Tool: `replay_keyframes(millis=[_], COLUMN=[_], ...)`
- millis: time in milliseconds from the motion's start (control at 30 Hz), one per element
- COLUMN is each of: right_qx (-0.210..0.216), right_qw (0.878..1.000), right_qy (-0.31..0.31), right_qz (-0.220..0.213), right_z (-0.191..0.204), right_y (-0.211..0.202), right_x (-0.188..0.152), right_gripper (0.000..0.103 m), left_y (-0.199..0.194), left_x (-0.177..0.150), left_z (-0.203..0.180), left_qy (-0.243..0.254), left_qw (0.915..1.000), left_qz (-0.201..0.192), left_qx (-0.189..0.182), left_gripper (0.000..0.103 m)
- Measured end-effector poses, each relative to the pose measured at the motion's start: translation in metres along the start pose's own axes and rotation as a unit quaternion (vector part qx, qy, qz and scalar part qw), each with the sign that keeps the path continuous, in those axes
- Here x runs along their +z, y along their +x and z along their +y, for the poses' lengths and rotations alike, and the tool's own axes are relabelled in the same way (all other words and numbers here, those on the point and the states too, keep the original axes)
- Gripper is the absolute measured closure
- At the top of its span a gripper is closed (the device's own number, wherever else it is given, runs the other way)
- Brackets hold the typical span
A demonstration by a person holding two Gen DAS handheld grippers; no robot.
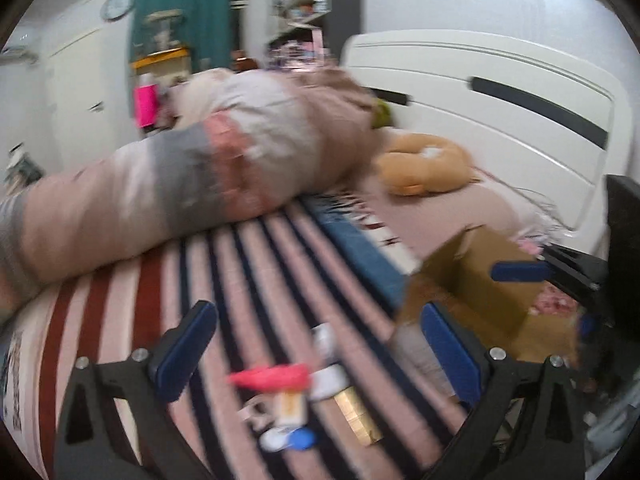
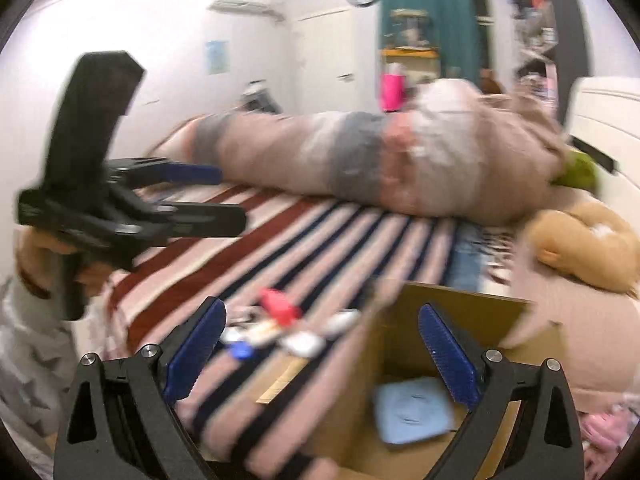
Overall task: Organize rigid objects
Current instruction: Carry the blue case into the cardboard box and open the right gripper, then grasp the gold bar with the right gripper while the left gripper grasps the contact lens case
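Note:
Both views are motion-blurred. Small rigid objects lie on a striped bedspread [image 1: 240, 264]: a red-capped bottle [image 1: 280, 384], a gold bar [image 1: 356, 416], a blue disc [image 1: 302, 438] and white pieces [image 1: 328, 376]. My left gripper [image 1: 316, 352] is open and empty just above them. It also shows in the right wrist view [image 2: 228, 196] at the left, held by a hand. My right gripper [image 2: 320, 344] is open and empty over the edge of a cardboard box [image 2: 472, 312] that holds a light blue square item [image 2: 412, 408]. The same pile [image 2: 280, 320] lies left of the box.
A long rolled duvet [image 1: 180, 184] lies across the bed behind the objects. A tan plush toy [image 1: 428, 164] sits by the white headboard [image 1: 500, 92]. The box [image 1: 480, 280] and my right gripper's blue pad [image 1: 516, 272] show at the right in the left wrist view.

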State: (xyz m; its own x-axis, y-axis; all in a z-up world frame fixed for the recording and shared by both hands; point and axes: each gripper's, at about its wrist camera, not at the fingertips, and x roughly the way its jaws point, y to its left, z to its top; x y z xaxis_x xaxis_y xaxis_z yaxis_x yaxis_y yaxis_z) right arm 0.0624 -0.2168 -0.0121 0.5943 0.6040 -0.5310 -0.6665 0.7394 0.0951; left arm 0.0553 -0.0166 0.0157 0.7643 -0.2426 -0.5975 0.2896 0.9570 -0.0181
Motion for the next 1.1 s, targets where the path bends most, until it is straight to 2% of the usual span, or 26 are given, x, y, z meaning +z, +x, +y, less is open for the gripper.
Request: replay_keyframes(millis=[33, 67, 167, 200, 267, 367, 433, 467, 500, 533, 600, 633, 667, 700, 767, 867, 933, 1000, 1100], right_qx=[0.011, 0.022, 0.029, 0.030, 0.009, -0.022, -0.025, -0.028, -0.031, -0.030, -0.034, -0.039, -0.041, -0.047, -0.060, -0.059, -0.065, -0.070, -0.047], right_qw=[1.000, 0.999, 0.997, 0.994, 0.988, 0.973, 0.965, 0.963, 0.961, 0.961, 0.962, 0.963, 0.963, 0.963, 0.962, 0.961, 0.962, 0.965, 0.978], right_qy=[-0.008, -0.021, -0.031, -0.022, -0.005, 0.020, 0.039, 0.041, 0.039, 0.037, 0.025, 0.019, 0.016, 0.008, -0.006, 0.000, -0.017, -0.021, -0.024], right_qz=[0.005, 0.019, 0.072, 0.099, 0.154, 0.228, 0.257, 0.266, 0.271, 0.273, 0.269, 0.267, 0.265, 0.264, 0.266, 0.270, 0.264, 0.250, 0.201], right_z=[0.013, 0.032, 0.063, 0.068, 0.068, 0.052, 0.038, 0.035, 0.033, 0.034, 0.034, 0.034, 0.034, 0.034, 0.038, 0.037, 0.040, 0.044, 0.057], right_y=[0.007, 0.020, 0.059, 0.078, 0.114, 0.161, 0.182, 0.189, 0.193, 0.195, 0.194, 0.192, 0.190, 0.187, 0.186, 0.192, 0.195, 0.189, 0.154], right_x=[0.001, 0.000, -0.012, -0.020, -0.039, -0.070, -0.086, -0.092, -0.096, -0.097, -0.098, -0.098, -0.098, -0.098, -0.101, -0.105, -0.106, -0.103, -0.081], right_gripper=[0.010, 0.017, 0.030, 0.032, 0.043, 0.054, 0.055, 0.059, 0.064, 0.075, 0.080, 0.086, 0.089, 0.089, 0.089, 0.089, 0.089, 0.089, 0.089], left_y=[0.000, 0.003, 0.019, 0.030, 0.051, 0.078, 0.085, 0.089, 0.094, 0.097, 0.102, 0.106, 0.109, 0.113, 0.122, 0.128, 0.129, 0.126, 0.124], left_x=[-0.010, -0.024, -0.061, -0.076, -0.106, -0.150, -0.162, -0.167, -0.170, -0.171, -0.171, -0.170, -0.171, -0.172, -0.175, -0.176, -0.175, -0.177, -0.176], left_z=[0.013, 0.026, 0.050, 0.057, 0.068, 0.071, 0.060, 0.055, 0.048, 0.043, 0.039, 0.038, 0.038, 0.037, 0.037, 0.030, 0.025, 0.023, 0.025], left_qy=[-0.007, -0.011, -0.026, -0.038, -0.063, -0.095, -0.103, -0.101, -0.084, -0.067, -0.049, -0.045, -0.044, -0.043, -0.040, -0.027, -0.022, -0.016, -0.018], left_qw=[0.9999, 0.9997, 0.9986, 0.9978, 0.9948, 0.9874, 0.9847, 0.9837, 0.9841, 0.9855, 0.9865, 0.9865, 0.9861, 0.9853, 0.9828, 0.9841, 0.9852, 0.9857, 0.9860], left_qz=[0.003, 0.008, 0.031, 0.047, 0.080, 0.125, 0.136, 0.142, 0.151, 0.154, 0.156, 0.157, 0.159, 0.165, 0.180, 0.175, 0.170, 0.167, 0.166], left_qx=[0.009, 0.021, 0.034, 0.027, 0.007, -0.024, -0.038, -0.044, -0.040, -0.025, -0.012, -0.011, -0.013, -0.015, -0.016, 0.001, 0.004, 0.006, 0.005], left_gripper=[0.002, 0.002, 0.002, 0.002, 0.002, 0.002, 0.002, 0.002, 0.002, 0.002, 0.002, 0.003, 0.006, 0.010, 0.029, 0.032, 0.044, 0.044, 0.044])
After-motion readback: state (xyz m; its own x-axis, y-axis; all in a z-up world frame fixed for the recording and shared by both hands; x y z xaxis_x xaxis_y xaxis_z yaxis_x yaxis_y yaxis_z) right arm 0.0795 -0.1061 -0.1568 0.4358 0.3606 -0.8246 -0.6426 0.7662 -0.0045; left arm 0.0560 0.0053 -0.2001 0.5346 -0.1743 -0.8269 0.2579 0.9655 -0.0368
